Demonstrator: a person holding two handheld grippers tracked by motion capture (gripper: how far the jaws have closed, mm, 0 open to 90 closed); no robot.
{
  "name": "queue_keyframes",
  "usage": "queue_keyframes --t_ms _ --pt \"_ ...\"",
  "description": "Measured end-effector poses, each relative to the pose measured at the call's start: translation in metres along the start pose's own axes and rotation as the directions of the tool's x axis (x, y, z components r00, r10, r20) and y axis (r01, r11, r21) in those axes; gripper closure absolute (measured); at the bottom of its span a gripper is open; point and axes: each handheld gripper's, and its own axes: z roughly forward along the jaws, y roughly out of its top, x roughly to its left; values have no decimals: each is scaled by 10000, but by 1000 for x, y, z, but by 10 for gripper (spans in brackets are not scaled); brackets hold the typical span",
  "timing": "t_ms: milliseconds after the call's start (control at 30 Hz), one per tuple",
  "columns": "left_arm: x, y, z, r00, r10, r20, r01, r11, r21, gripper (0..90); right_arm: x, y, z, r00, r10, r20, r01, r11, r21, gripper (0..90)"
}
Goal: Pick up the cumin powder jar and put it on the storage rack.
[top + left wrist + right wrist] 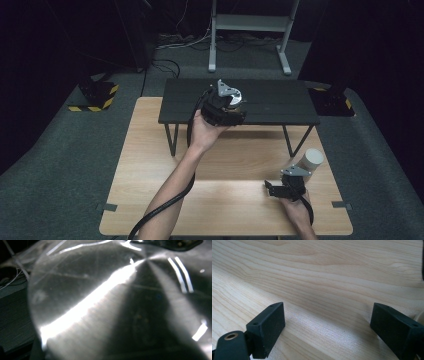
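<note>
Nearest, the right gripper (pixel 272 190) rests on the wooden table (pixel 150 165), jaws wide and empty; one white cylinder (pixel 311 161) stands just behind it. Farther off, the left gripper (pixel 235 111) clamps one shiny metal object (pixel 105 305) above the black shelf (pixel 280 105). No writing is readable.

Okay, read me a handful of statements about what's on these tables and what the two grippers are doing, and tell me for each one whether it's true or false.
1. The left gripper is over the black shelf table. True.
2. The left gripper's jaws are empty. False: they are closed on a shiny metal round object, which sits very close in the left gripper view.
3. The right gripper has its jaws open over bare light wooden table. True.
4. The white cylinder stands on the black shelf table. False: it stands on the light wooden table, beside the right gripper.
5. The right gripper holds the white cylinder. False: nothing sits between its jaws.
</note>
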Motion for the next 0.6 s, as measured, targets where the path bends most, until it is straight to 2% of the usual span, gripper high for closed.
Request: queue_keyframes --t_ms 133,400,600 --pt "3 2 8 9998 -128 -140 128 9999 23 313 0 0 0 10000 16 -7 -16 10000 0 117" --pt "7 11 22 9994 42 -344 -34 9997 238 313 0 -1 -1 9999 135 -18 -135 9999 -21 116" --pt "16 11 33 9980 -247 -574 262 9993 270 313 0 -1 -1 9999 116 -10 -116 9999 -10 116"
